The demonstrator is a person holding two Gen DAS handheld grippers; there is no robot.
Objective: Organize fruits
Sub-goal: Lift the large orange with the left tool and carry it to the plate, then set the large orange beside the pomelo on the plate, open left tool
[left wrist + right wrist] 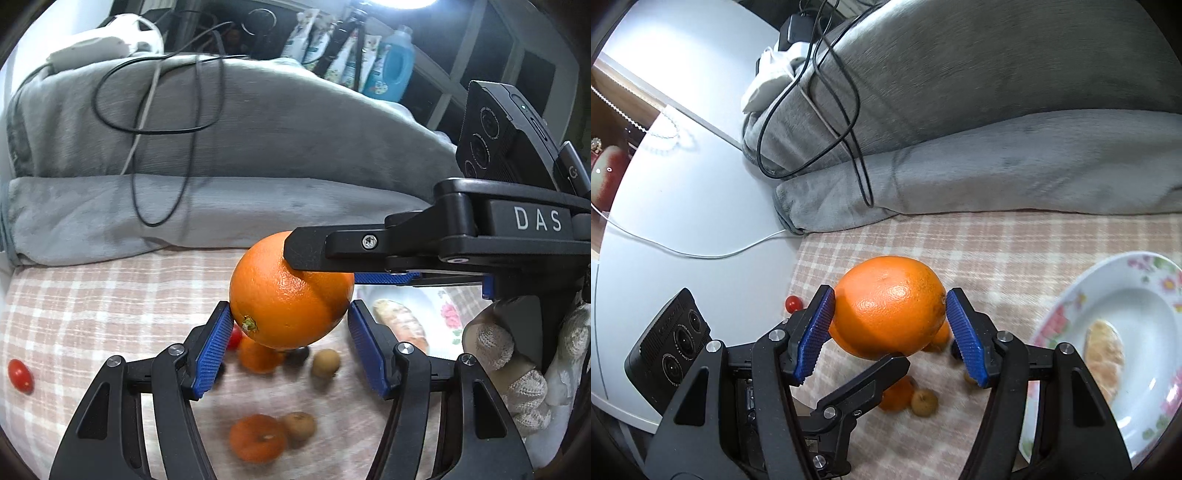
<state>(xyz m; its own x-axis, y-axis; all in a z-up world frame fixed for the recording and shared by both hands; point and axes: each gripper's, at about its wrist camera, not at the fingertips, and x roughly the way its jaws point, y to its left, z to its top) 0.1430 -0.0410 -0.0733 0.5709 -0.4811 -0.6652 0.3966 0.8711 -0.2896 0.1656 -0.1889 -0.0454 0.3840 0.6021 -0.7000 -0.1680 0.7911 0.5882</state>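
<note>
A large orange [288,295] hangs above the checked cloth [92,295], held crosswise by both grippers. In the left wrist view my left gripper [288,312] has its blue pads against the orange's left and right sides. The right gripper's black finger [314,251] lies over the top of the fruit. In the right wrist view my right gripper [890,295] clamps the orange [886,306] between both pads, and one left finger [882,373] reaches under it. On the cloth below lie two mandarins [258,437] [256,356], two brown longans [325,363] [299,426] and a cherry tomato [20,374].
A flowered white plate [1071,306] with a peeled fruit piece [1104,350] stands to the right. A folded grey blanket [221,166] with black cables across it blocks the back. A white table [683,184] lies left of the cloth. A gloved hand [517,369] grips the right handle.
</note>
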